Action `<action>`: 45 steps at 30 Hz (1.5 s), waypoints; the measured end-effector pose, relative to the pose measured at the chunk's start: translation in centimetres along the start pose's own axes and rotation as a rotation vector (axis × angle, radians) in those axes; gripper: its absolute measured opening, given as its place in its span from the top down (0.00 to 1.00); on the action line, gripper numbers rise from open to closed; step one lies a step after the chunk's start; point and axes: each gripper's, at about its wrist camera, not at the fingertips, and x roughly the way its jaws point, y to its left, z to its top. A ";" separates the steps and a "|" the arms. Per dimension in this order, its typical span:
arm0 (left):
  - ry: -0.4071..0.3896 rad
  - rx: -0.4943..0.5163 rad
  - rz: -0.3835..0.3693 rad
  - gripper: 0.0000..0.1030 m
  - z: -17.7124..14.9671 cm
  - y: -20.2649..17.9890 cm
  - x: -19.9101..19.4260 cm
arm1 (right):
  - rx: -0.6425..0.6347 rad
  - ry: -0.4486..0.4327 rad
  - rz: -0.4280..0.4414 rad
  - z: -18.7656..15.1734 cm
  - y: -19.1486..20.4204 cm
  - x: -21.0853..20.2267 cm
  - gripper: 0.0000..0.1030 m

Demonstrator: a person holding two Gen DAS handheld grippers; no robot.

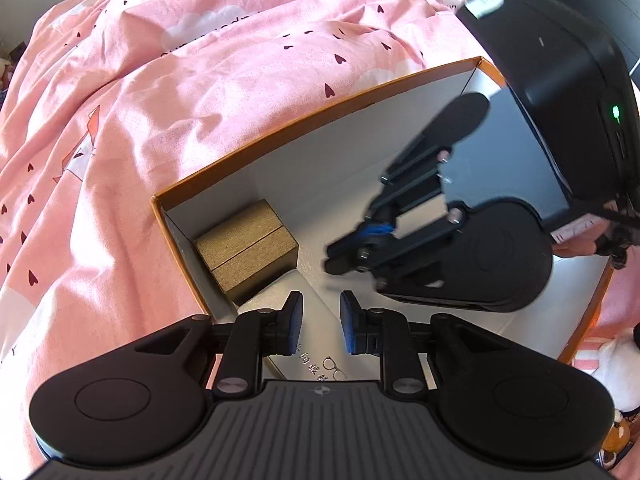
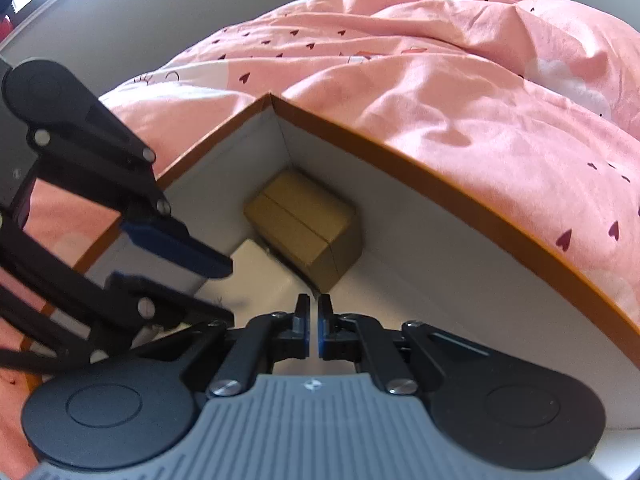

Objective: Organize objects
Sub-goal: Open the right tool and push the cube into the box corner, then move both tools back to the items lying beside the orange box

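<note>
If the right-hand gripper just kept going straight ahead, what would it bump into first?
Probably the small brown box in the corner of the orange-rimmed box. It lies just ahead of the right gripper, with only white floor between, though depth is uncertain.

Left wrist view: close above the orange-rimmed box (image 1: 320,110), facing down and forward into it, pink duvet (image 1: 160,100) beyond. Right wrist view: likewise close, low over the box (image 2: 440,184), aimed into its corner. Shared: small brown box (image 1: 248,250) (image 2: 308,228) (corner), duvet (image 2: 460,80).
</note>
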 end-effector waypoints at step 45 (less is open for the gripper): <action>-0.257 -0.430 -0.094 0.50 -13.4 -8.3 -9.0 | 0.288 -0.132 -0.047 -12.7 9.3 -16.7 0.69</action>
